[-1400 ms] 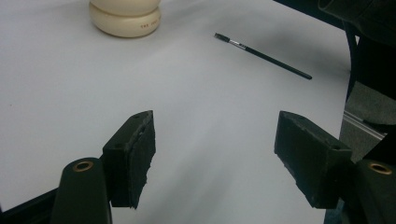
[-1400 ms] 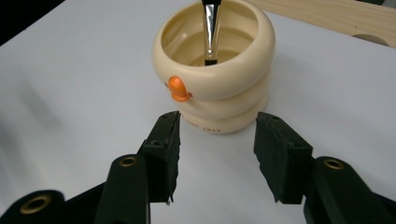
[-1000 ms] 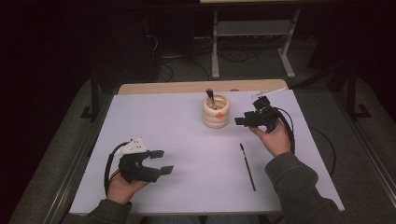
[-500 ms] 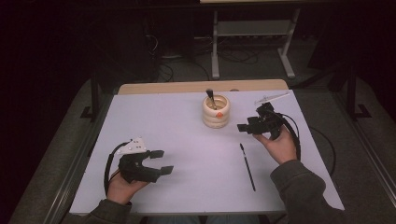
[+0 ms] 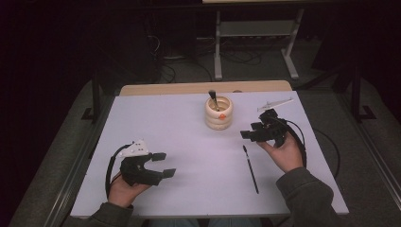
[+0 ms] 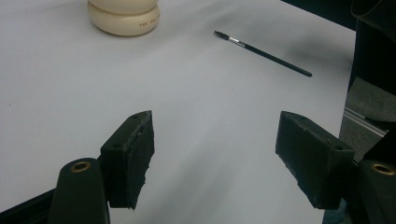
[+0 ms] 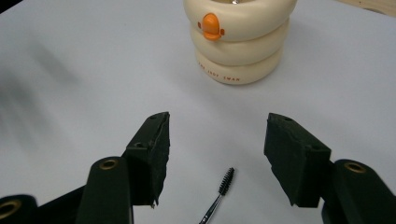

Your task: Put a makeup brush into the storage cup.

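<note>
A cream ringed cup with an orange duck bill on its side stands at the back middle of the white table, and a dark brush handle sticks out of it. A thin black spoolie wand lies flat on the table, right of centre. My right gripper hovers open just right of the cup, its jaws pointing left; in the right gripper view the wand's bristle tip lies between the jaws, below the cup. My left gripper rests open and empty at the front left, facing the cup and wand.
A thin clear tool lies at the table's back right corner. The white table cover ends in a wooden strip at the far edge. A metal stand is on the dark floor beyond.
My right hand has drawn back from the cup, a little toward the person and to the right. The left hand has kept still.
</note>
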Action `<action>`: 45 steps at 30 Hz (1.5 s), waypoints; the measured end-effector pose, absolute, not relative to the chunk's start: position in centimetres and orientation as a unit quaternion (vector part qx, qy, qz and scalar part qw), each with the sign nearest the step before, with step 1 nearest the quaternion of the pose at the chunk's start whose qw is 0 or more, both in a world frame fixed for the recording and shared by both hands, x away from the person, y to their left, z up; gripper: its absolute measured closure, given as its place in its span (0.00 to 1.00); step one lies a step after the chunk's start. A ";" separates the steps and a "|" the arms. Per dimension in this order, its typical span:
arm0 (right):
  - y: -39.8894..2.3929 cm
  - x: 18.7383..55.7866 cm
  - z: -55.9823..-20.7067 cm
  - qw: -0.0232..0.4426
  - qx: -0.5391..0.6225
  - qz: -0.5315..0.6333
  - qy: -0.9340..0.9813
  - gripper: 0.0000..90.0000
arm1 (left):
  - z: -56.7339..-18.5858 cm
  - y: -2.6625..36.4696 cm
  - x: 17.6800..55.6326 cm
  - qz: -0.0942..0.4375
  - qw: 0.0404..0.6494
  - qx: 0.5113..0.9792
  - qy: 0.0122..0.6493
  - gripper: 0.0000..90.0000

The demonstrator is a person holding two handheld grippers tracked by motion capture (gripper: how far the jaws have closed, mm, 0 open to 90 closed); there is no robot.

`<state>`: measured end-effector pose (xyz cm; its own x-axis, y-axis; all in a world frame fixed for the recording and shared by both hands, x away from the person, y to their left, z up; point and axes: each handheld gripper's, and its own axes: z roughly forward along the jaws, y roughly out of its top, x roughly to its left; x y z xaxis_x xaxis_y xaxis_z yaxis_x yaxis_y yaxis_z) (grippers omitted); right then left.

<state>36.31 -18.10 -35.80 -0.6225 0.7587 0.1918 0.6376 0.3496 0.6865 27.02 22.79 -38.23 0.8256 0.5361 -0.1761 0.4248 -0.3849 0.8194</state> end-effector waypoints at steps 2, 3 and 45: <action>-18.1 36.1 -35.8 0.078 0.429 0.376 0.818 0.44 | -38.2 22.8 27.0 0.059 0.473 0.831 0.289 0.31; -18.1 36.0 -35.9 0.078 0.429 0.376 0.817 0.44 | -38.3 22.8 27.0 0.058 0.472 0.831 0.288 0.31; -18.4 32.6 -37.3 0.069 0.445 0.362 0.816 0.47 | -37.9 22.8 26.7 0.063 0.474 0.829 0.291 0.31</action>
